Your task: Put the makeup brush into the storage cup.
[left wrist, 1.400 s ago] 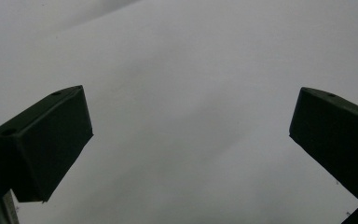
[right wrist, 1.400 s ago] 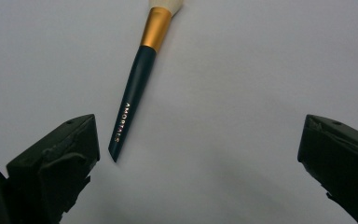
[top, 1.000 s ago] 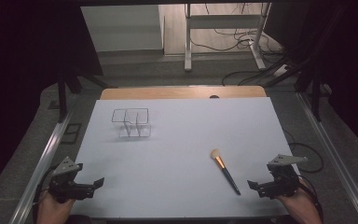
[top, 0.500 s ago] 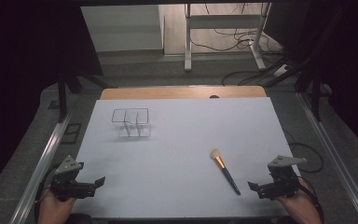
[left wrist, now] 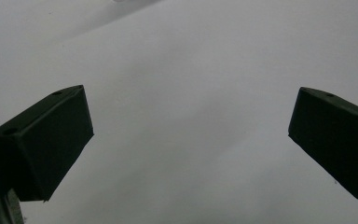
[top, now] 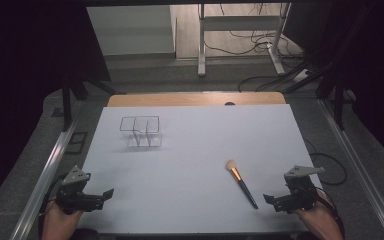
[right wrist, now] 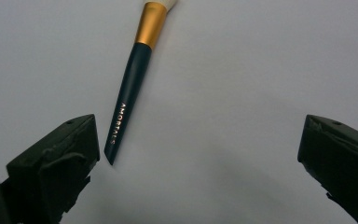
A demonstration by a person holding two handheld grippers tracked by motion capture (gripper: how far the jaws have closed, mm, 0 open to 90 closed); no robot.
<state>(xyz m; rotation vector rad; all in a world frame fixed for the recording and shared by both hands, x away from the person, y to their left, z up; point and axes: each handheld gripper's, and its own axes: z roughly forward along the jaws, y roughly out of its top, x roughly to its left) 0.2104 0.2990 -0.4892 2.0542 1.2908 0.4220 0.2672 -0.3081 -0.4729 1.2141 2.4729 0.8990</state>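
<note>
From the high view, a clear compartmented organizer (top: 141, 131) stands toward the table's (top: 190, 150) far left corner, and a makeup brush (top: 241, 183) lies flat toward the near right corner, bristles pointing to the far edge. The left gripper (top: 105, 193) sits at the near left corner, the right gripper (top: 269, 198) at the near right, just beside the brush's handle tip.

In the left gripper view, the jaws stand wide apart over bare white tabletop (left wrist: 191, 116).

In the right gripper view, the jaws are spread wide, empty; the brush's (right wrist: 133, 79) dark handle, lettered "AMORTALS", ends just beside one jaw.
</note>
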